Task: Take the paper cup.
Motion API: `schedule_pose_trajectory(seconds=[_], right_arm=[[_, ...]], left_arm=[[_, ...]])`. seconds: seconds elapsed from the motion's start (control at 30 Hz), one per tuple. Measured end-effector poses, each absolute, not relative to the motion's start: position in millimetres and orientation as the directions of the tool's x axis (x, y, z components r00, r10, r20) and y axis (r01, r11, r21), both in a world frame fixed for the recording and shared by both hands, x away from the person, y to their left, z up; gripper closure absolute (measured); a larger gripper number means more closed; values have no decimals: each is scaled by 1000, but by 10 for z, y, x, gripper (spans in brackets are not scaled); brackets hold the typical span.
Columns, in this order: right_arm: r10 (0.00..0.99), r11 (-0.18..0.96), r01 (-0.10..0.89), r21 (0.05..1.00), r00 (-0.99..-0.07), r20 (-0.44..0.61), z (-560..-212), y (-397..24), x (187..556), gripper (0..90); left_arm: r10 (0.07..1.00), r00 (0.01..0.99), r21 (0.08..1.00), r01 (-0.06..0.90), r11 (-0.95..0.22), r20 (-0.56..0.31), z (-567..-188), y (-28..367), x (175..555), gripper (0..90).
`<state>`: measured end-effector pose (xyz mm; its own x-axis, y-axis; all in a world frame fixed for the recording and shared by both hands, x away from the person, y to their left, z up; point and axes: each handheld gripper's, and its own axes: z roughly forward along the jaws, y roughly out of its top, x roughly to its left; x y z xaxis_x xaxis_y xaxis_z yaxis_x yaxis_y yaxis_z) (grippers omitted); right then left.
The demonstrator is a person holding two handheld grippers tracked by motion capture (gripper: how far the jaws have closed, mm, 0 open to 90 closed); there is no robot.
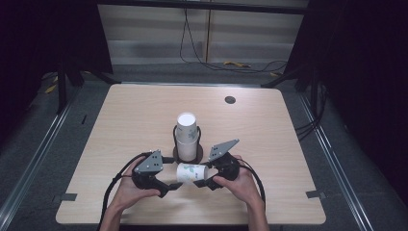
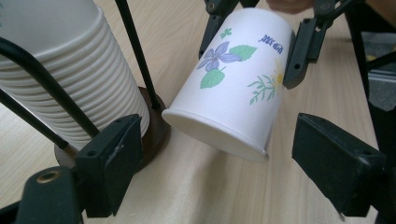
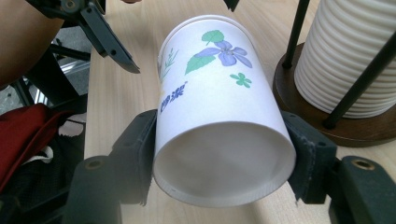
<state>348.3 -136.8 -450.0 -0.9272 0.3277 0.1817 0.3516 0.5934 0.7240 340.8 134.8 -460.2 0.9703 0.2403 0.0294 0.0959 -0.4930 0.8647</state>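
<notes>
A white paper cup (image 1: pixel 190 172) printed with a purple flower lies on its side just above the table, between my two grippers. My right gripper (image 1: pixel 204 179) is shut on one end of it, and in the right gripper view its pads (image 3: pixel 135 154) press both sides of the cup (image 3: pixel 219 116). My left gripper (image 1: pixel 171 185) faces the cup's other end. Its jaws (image 2: pixel 224 177) stand open, wide of the cup (image 2: pixel 233 84) on both sides and touching nothing. The right gripper's fingers (image 2: pixel 299 56) show at the cup's far end.
A tall stack of white cups (image 1: pixel 186 130) stands in a black wire holder on a round dark wooden base (image 2: pixel 156 123), just behind the held cup. The table (image 1: pixel 139 110) has a round hole (image 1: pixel 230 99) at the back right. Cables lie on the floor beyond.
</notes>
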Motion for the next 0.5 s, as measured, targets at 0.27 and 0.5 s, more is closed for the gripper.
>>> schedule_pose_trajectory(seconds=[0.27,0.5], right_arm=[[314,553,351,755,-928,202,-4550,-1419,3464,348],[301,506,347,790,-929,216,-4604,-1472,3447,349]], left_arm=[[246,969,898,109,-427,-1,-4636,1371,3357,157],[258,966,913,109,-394,-4,-4650,1388,3329,156]])
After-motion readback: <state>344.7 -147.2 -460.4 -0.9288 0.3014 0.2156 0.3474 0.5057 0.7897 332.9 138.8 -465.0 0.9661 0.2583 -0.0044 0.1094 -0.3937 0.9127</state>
